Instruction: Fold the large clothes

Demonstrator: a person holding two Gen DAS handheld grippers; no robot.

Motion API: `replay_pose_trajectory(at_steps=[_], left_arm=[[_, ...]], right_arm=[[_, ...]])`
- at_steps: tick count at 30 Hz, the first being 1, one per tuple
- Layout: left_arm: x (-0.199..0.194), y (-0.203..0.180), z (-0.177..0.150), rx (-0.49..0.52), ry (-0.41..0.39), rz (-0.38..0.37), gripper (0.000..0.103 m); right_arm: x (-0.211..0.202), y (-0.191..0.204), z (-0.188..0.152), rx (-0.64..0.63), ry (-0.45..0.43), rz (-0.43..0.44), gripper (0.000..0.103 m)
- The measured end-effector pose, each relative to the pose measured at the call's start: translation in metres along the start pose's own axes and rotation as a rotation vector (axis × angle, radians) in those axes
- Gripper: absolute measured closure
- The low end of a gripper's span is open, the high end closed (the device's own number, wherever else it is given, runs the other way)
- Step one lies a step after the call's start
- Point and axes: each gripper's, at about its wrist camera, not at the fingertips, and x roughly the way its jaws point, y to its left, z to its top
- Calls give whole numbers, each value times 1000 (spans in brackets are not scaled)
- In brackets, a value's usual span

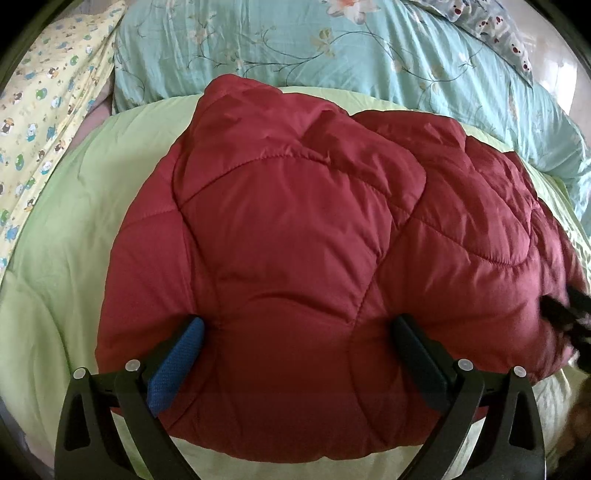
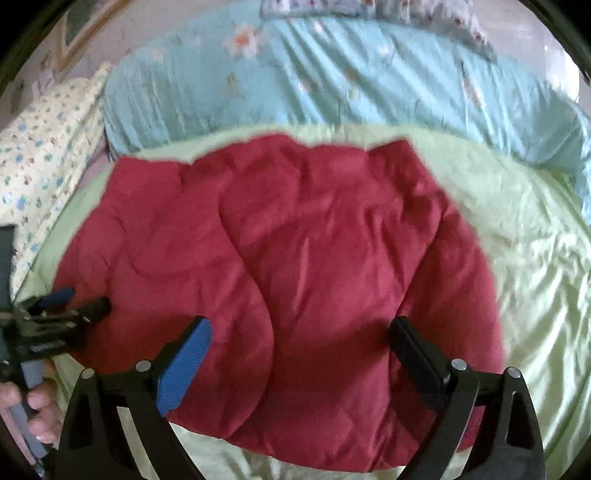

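A dark red quilted jacket lies folded in a puffy bundle on the light green sheet. My left gripper is open at its widest just over the jacket's near part, one blue pad and one black finger apart, pinching nothing. In the right wrist view the same jacket fills the middle, and my right gripper hangs open above its near edge, also empty. The left gripper shows at the jacket's left edge, held by a hand. The right gripper is a dark blur at the jacket's right edge.
A pale blue flowered quilt is rolled along the far side of the bed. A yellow cartoon-print cloth lies at the far left, and a grey printed pillow at the far right. Green sheet stretches right of the jacket.
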Motion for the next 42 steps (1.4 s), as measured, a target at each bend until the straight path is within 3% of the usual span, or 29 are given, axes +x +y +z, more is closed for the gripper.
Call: replay_pose_trajectory(at_steps=[10, 16, 25, 33, 42], left_arm=[[-3, 1, 1, 6, -2, 9, 0], [-25, 0, -8, 23, -14, 21, 1], [-52, 2, -44, 40, 11, -2, 1], [-69, 7, -66, 60, 25, -32, 1], [-85, 3, -113, 110, 77, 7, 1]], right_arm=[[16, -8, -6, 17, -18, 15, 0], [-7, -11, -9, 41, -22, 43, 2], [-41, -1, -39, 7, 27, 114, 3], [-54, 13, -66, -30, 65, 126, 3], [-57, 26, -96, -66, 133, 140, 1]])
